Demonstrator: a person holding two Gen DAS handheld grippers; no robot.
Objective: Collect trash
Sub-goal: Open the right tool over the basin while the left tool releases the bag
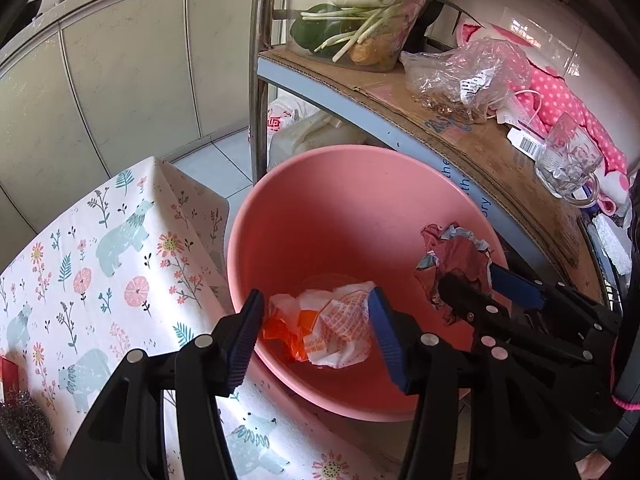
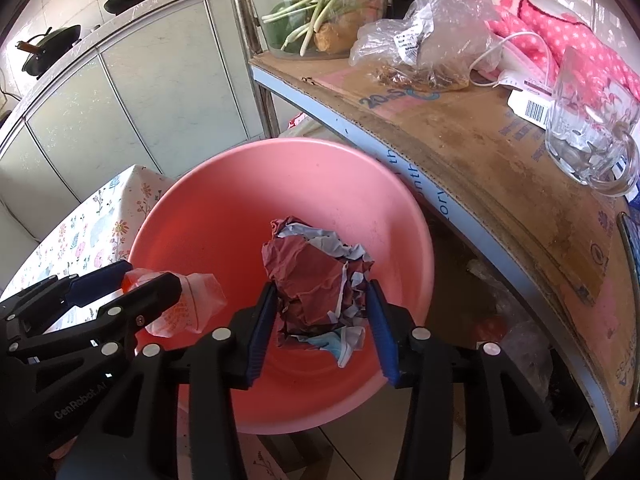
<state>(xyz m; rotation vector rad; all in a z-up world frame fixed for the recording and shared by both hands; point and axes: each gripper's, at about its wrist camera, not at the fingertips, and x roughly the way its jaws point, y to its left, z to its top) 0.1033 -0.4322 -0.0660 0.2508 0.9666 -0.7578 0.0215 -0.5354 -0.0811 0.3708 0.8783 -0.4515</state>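
Pale cabinet doors (image 1: pixel 120 80) fill the background, with a metal shelf rack beside them whose cardboard-lined shelf (image 2: pixel 460 132) carries a clear tub of greens (image 1: pixel 352 20), a crumpled plastic bag (image 2: pixel 424 28), pink dotted cloth (image 2: pixel 560 28) and a glass mug (image 2: pixel 592 136). Below it, a counter under a floral bear-print cloth (image 1: pixel 100 248) stands just beside a large pink basin (image 1: pixel 340 208). Over the basin, the left tongs (image 1: pixel 316 316) are closed about a crumpled white and orange wrapper (image 1: pixel 332 328), its blue pads touching both sides. The right tongs (image 2: pixel 322 324) hang beside them, likewise over the basin, pinching a crumpled dark red and white paper wad (image 2: pixel 316 280) between the pads.
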